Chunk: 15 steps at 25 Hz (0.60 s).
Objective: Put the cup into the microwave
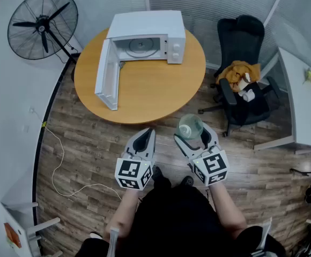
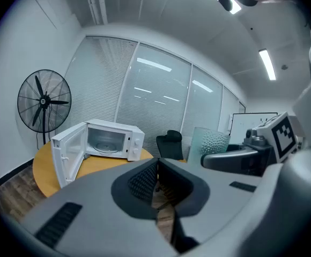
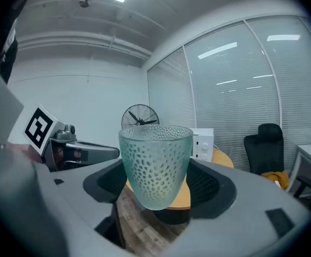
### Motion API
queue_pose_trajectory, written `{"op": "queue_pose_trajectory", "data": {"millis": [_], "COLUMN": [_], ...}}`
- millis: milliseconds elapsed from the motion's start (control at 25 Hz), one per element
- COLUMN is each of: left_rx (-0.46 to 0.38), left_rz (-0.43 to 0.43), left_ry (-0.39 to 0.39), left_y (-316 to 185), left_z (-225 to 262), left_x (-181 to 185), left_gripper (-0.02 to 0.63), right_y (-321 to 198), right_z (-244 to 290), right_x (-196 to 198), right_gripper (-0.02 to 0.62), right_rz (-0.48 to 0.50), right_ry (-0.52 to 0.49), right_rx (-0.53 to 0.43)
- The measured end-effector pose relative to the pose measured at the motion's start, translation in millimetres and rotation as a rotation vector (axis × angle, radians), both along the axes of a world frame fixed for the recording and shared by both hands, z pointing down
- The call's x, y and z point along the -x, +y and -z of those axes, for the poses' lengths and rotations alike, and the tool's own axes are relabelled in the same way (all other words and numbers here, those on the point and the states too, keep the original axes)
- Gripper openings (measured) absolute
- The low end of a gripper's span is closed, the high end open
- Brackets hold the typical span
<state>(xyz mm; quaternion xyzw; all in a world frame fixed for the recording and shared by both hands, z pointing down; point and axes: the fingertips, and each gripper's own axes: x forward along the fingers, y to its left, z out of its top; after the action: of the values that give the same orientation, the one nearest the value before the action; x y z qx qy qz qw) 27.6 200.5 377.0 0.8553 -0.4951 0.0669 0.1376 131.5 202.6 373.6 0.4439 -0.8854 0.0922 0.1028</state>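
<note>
Slippage is the chief hazard. A pale green, dimpled frosted-glass cup [image 3: 155, 165] is held upright and clear of the wooden plank floor [image 1: 91, 154], grasped between the widely spread jaws of the right gripper [image 1: 192, 134]. The pads appear to be set low on its tapering wall, so the smooth glass could be squeezed upward out of the grip if the pressure is raised. It could equally be dropped and broken if the pressure is eased.

The jaws of the left gripper [image 1: 146, 135] are clenched together with nothing between them.

The white box-shaped microwave oven [image 1: 147, 33] stands well apart from the cup, on a round orange-brown wooden table [image 1: 150, 98]. Its white hinged door [image 1: 106, 74] is swung fully open and the cavity is exposed.

During the approach, the cup's rim could be knocked against the top of the opening if it is carried too high. The wide jaws could be caught on the cavity's sides. The projecting door could be struck by the idle left gripper, which is on the same side. If the cup is released at a tilt, it could be toppled inside.
</note>
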Motion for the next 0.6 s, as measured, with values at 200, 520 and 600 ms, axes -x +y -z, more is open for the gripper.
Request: {"op": "queue_pose_trajectory", "data": {"millis": [200, 520, 600], "left_rx": [0.000, -0.002, -0.001], "left_rz": [0.004, 0.013, 0.011], "left_ry": [-0.002, 0.001, 0.002], "left_y": [2, -6, -9], "left_z": [0, -1, -2], "left_x": [3, 21, 26], "left_gripper": [-0.002, -0.002, -0.002], "right_y": [-1, -10, -14], "right_z": [-2, 1, 2], "right_x": [3, 21, 24], "right_gripper": [0.356, 0.357, 0.359], "right_rz": [-0.013, -0.019, -0.025], "right_ry": [0.019, 0.006, -0.016], "right_rx": [0.009, -0.001, 0.003]}}
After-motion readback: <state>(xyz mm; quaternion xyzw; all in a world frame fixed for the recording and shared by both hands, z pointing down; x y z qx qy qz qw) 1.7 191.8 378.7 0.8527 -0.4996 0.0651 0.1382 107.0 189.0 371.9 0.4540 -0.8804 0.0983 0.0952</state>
